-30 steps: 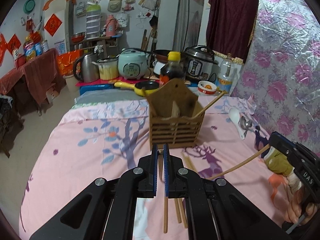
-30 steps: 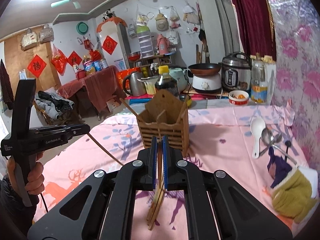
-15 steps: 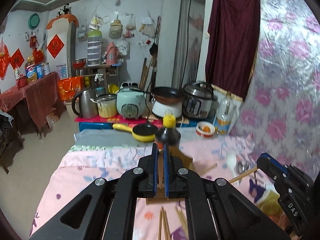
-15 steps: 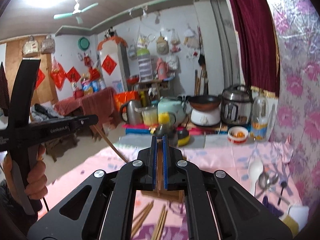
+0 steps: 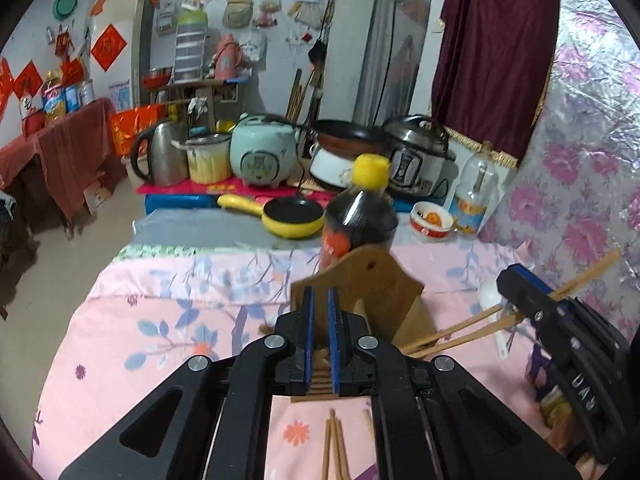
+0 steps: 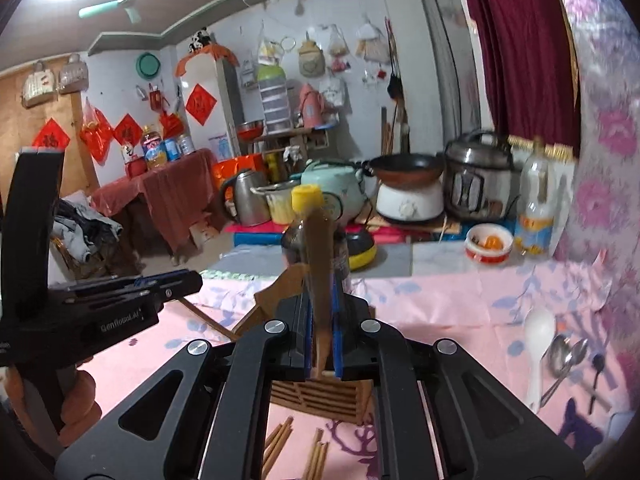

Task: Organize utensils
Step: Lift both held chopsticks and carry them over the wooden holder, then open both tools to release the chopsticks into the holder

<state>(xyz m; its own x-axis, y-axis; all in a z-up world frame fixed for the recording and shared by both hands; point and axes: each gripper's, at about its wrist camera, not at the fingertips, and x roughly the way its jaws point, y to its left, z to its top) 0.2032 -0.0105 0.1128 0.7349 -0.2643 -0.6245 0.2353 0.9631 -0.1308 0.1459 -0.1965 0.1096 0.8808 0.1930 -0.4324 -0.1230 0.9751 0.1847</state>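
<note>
slim wooden chopstick (image 6: 320, 280) pinched by right gripper (image 6: 321, 340) above slatted wooden holder (image 6: 316, 398).

**Cookware and clutter beyond the pink cloth**

A dark sauce bottle (image 5: 360, 216) with a yellow cap stands on the pink floral tablecloth (image 5: 168, 312). Behind it lie a yellow frying pan (image 5: 294, 218), a mint rice cooker (image 5: 262, 152), a steel kettle (image 5: 160, 152) and a silver pressure cooker (image 5: 420, 156), beside a dark pan on a white base (image 6: 408, 184). A small bowl (image 6: 489, 243) holds orange food, next to a clear bottle (image 6: 536, 208). Red paper decorations (image 6: 201, 103) hang on the wall; a maroon curtain (image 5: 492, 56) hangs at right. A green ceiling fan (image 6: 124, 0) is overhead.
</note>
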